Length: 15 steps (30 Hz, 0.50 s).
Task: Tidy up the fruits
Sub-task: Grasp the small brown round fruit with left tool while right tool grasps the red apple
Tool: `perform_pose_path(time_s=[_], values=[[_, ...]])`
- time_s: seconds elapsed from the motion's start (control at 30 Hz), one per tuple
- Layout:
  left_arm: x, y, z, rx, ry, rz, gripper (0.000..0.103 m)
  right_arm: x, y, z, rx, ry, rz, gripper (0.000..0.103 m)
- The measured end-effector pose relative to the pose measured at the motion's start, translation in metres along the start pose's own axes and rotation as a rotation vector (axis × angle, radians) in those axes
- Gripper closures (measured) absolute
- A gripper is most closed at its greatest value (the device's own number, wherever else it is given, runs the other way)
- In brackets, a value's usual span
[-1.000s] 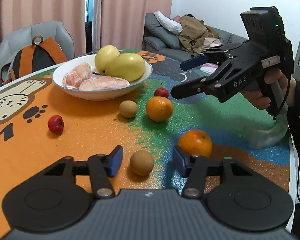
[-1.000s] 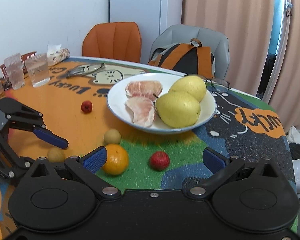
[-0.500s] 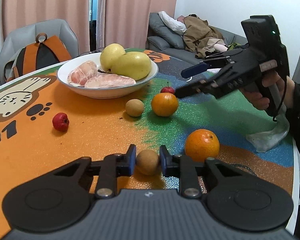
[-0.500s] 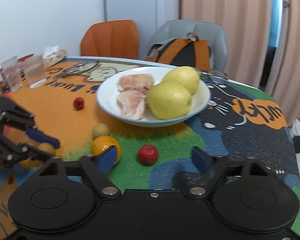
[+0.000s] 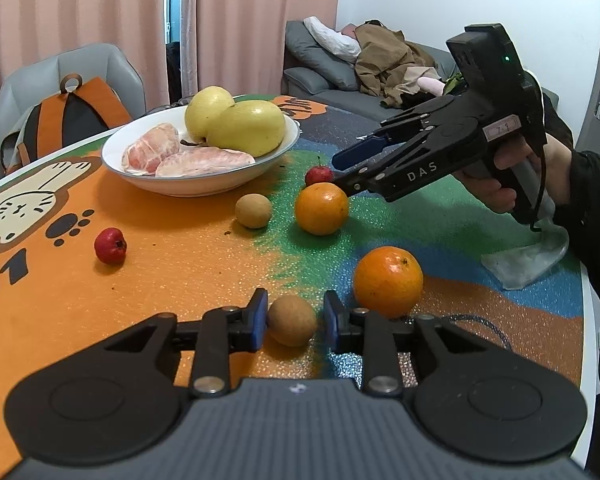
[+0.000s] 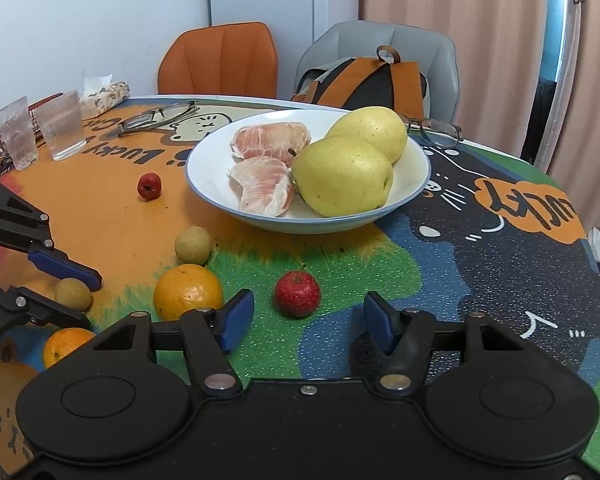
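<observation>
My left gripper (image 5: pixel 294 318) has its blue pads on either side of a small brown fruit (image 5: pixel 292 320) on the table mat; the left pad touches it and a thin gap shows at the right pad. The same fruit (image 6: pixel 73 294) shows between its fingers in the right wrist view. My right gripper (image 6: pixel 306 320) is open and empty, just in front of a small red fruit (image 6: pixel 298 293). A white bowl (image 6: pixel 404 196) holds two yellow pears and two peeled pomelo pieces. Two oranges (image 5: pixel 321 208) (image 5: pixel 388 281), another brown fruit (image 5: pixel 253 211) and a second red fruit (image 5: pixel 110 246) lie loose.
Two glasses (image 6: pixel 40 132), a tissue pack (image 6: pixel 104 92) and two pairs of spectacles (image 6: pixel 158 116) sit at the table's far side. Chairs, one with a backpack (image 6: pixel 364 84), stand behind. A crumpled wrapper (image 5: pixel 528 256) lies near the table's right edge.
My left gripper closed around the brown fruit, then the jaws eased slightly apart. My right gripper came lower and closer to the red fruit and its jaws narrowed.
</observation>
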<state>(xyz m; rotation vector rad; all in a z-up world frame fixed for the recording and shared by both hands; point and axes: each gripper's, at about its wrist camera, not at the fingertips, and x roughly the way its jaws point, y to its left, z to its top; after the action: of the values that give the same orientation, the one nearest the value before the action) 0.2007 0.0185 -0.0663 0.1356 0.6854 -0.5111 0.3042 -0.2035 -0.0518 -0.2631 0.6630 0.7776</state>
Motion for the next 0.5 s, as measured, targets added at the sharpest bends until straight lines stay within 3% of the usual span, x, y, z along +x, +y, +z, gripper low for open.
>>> perform_pose_path(time_s=[0.23,0.33,0.5], values=[[-0.002,-0.0039,-0.0024,0.02,0.01,-0.009,0.059,0.0019,0.0049,0.0016,-0.009,-0.001,0.008,0.054],[-0.003,-0.0037,-0.003,0.02,0.012,-0.005,0.059,0.0024,0.0071,0.0023,-0.017,-0.003,0.002,0.058],[-0.0041,-0.0009,-0.0035,0.006,0.012,-0.005,0.059,0.0015,0.0087,0.0026,-0.021,-0.01,-0.011,0.078]])
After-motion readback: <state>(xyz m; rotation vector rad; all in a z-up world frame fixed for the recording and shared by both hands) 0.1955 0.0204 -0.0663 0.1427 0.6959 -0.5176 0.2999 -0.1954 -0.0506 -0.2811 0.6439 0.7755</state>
